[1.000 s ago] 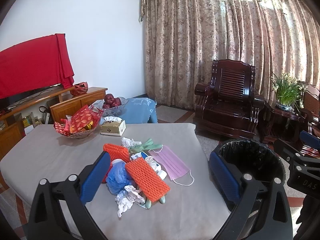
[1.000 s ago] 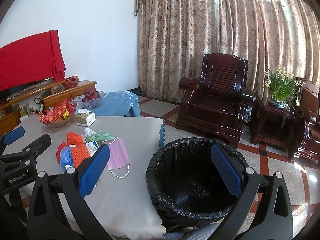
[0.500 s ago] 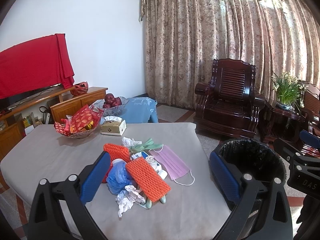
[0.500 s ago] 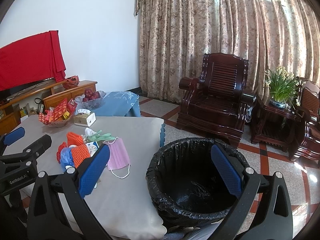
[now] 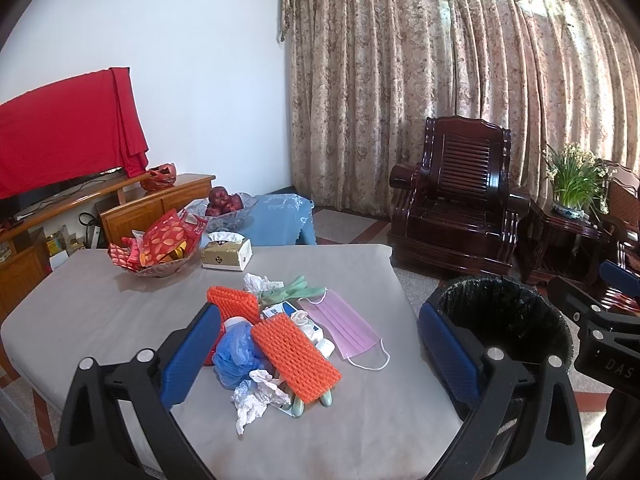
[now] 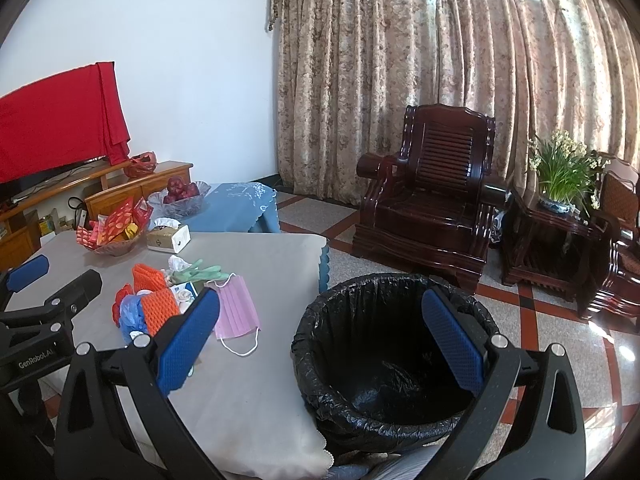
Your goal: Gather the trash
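Note:
A pile of trash lies on the grey table (image 5: 100, 312): two orange foam nets (image 5: 294, 356), a blue plastic bag (image 5: 234, 354), crumpled white paper (image 5: 256, 396), a pink face mask (image 5: 350, 328), green gloves (image 5: 298, 286) and a small blue-white box (image 5: 286, 308). The black-lined trash bin (image 6: 384, 344) stands on the floor right of the table. My left gripper (image 5: 320, 354) is open and empty, hovering above the pile. My right gripper (image 6: 320, 344) is open and empty over the bin's near rim. The pile also shows in the right wrist view (image 6: 160, 304).
A bowl of red packets (image 5: 156, 248) and a tissue box (image 5: 226, 254) stand at the table's far side. A fruit bowl (image 5: 226, 210) sits on a blue-covered stool. A dark wooden armchair (image 5: 456, 200) and a potted plant (image 5: 570, 184) stand by the curtains.

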The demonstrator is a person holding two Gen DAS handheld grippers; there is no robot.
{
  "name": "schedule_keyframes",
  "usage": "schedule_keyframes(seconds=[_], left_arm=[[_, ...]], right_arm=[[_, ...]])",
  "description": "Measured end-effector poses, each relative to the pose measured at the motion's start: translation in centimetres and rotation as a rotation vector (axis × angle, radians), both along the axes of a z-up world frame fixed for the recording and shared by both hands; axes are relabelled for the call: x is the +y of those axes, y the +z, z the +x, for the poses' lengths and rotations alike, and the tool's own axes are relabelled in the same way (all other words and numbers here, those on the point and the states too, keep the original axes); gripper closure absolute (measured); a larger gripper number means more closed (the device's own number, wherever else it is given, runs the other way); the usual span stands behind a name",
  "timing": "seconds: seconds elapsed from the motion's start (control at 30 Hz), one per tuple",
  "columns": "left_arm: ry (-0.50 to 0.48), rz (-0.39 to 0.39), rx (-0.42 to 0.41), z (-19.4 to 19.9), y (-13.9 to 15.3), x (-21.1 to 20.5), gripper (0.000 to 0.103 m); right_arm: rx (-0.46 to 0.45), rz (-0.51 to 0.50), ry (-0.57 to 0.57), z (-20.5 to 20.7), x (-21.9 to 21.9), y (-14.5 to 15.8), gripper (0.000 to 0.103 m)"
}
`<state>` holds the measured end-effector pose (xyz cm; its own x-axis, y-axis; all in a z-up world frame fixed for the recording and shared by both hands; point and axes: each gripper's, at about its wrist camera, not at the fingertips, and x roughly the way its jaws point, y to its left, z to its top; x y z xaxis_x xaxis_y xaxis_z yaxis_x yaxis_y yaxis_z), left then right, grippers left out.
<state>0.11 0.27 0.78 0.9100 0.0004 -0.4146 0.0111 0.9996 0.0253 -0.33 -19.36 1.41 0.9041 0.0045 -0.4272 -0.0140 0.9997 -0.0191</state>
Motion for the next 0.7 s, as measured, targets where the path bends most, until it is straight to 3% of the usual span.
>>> schedule_keyframes(seconds=[0.7], left_arm=[[0.000, -0.002, 0.005, 0.11, 0.10, 0.19, 0.006]], right_arm=[[0.004, 0.003, -0.001, 0.13, 0.00, -0.18, 0.005]])
